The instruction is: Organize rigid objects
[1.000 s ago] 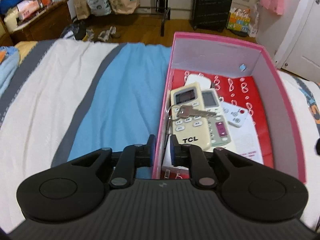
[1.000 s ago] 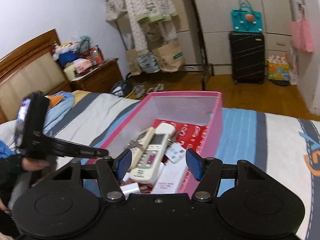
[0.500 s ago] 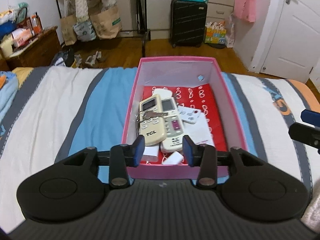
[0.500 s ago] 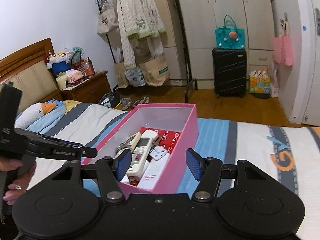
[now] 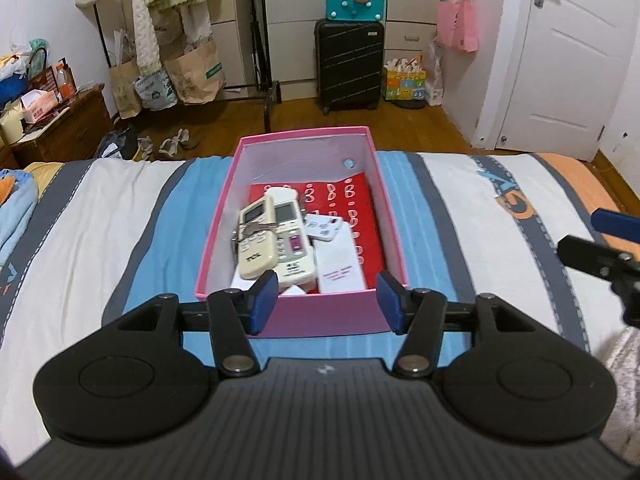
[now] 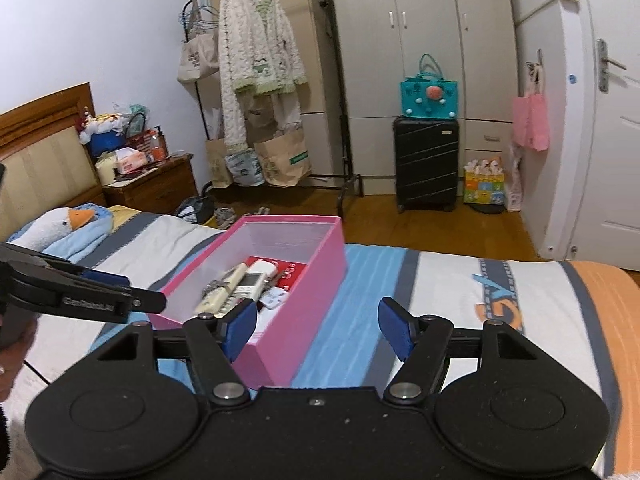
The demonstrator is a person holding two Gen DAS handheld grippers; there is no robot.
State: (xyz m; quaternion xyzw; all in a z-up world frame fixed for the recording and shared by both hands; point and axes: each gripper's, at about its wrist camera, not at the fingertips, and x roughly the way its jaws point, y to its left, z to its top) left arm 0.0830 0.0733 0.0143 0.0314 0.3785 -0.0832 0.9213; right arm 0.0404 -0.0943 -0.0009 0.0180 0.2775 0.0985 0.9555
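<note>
A pink box (image 5: 320, 316) (image 6: 304, 312) sits on the striped bed. Inside lie a cream TCL remote (image 5: 256, 246) with a key ring (image 5: 250, 230) on top, a second white remote (image 5: 292, 240) (image 6: 250, 284), a small white tag (image 5: 324, 227) and a white carton (image 5: 340, 264). My left gripper (image 5: 326, 302) hovers before the box's near wall, its jaws opening with nothing between them. My right gripper (image 6: 318, 330) hangs over the box's right side, jaws also opening and empty. Each gripper shows at the edge of the other's view.
The bed (image 5: 100, 240) carries a blue towel and a goose plush (image 6: 60, 224) at the left. Beyond it are a wooden nightstand (image 6: 156, 190), a clothes rack with paper bags (image 6: 280, 160), a black suitcase (image 5: 348, 66) and a white door (image 5: 568, 60).
Both grippers pulled back and up from the box, so it looks smaller and farther away. The left jaws went from nearly shut to wide apart. The right jaws widened a little.
</note>
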